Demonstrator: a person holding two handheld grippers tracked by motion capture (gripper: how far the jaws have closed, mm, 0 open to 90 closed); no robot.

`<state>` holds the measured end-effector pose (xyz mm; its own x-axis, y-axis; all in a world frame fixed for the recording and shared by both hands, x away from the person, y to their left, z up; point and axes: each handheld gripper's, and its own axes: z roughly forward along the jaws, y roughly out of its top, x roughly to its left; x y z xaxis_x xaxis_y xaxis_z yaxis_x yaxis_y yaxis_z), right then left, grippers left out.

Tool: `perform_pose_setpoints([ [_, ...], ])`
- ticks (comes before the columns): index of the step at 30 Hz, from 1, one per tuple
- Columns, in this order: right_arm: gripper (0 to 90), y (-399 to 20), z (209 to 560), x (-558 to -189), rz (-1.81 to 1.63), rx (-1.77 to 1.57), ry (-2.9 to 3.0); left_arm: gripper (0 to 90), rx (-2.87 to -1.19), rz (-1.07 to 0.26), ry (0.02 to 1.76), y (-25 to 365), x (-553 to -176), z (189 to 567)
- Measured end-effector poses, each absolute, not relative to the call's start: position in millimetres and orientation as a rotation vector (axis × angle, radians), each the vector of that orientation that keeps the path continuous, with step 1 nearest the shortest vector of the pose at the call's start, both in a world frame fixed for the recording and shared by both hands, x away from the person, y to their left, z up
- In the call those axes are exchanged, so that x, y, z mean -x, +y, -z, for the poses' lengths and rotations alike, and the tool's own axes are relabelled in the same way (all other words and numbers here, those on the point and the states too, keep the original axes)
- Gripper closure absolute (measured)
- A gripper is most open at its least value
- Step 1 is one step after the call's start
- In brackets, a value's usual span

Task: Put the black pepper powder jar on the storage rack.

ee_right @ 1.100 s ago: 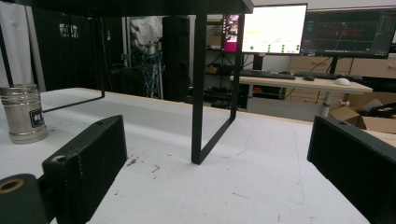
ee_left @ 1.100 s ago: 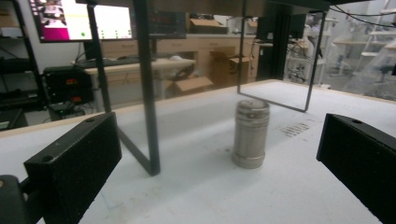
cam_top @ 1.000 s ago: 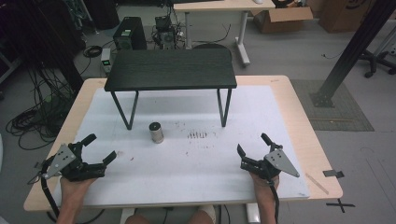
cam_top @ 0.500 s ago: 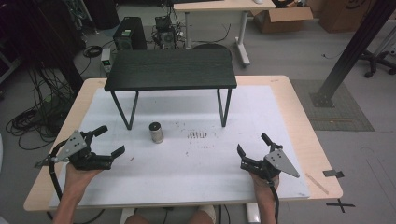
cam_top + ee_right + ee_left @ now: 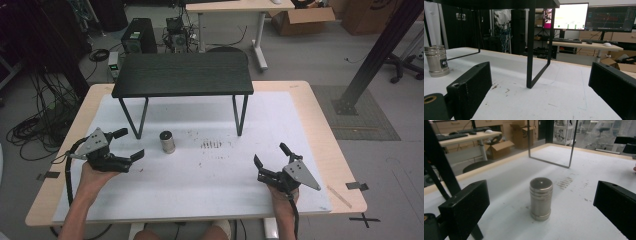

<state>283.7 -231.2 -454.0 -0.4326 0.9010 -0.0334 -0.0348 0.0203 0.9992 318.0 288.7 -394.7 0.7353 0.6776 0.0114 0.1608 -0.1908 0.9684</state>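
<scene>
The metal cylinder (image 5: 541, 198) is standing upright on the white surface (image 5: 280, 120), near the left hand-held gripper (image 5: 131, 145), whose jaws are gaping apart. Approaching off-centre is risking toppling and rolling it. The right hand-held gripper (image 5: 270, 154) is sitting spread, well apart.

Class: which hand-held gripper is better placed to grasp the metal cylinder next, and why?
Left. The left hand-held gripper is open, close beside the metal cylinder and faces it; the right hand-held gripper sits much farther off.
</scene>
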Motion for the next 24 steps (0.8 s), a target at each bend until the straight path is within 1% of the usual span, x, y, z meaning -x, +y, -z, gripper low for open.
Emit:
perform_pose_setpoints([
  [8, 4.6, -231, 454, -284, -1.521, -0.922, 1.52, 0.9, -1.783, -0.49, 0.675, 271, -332, 400],
  [24, 4.6, -231, 454, -284, -1.519, -0.923, 1.524, 1.3, -1.798, -0.443, 0.738, 254, -348, 414],
])
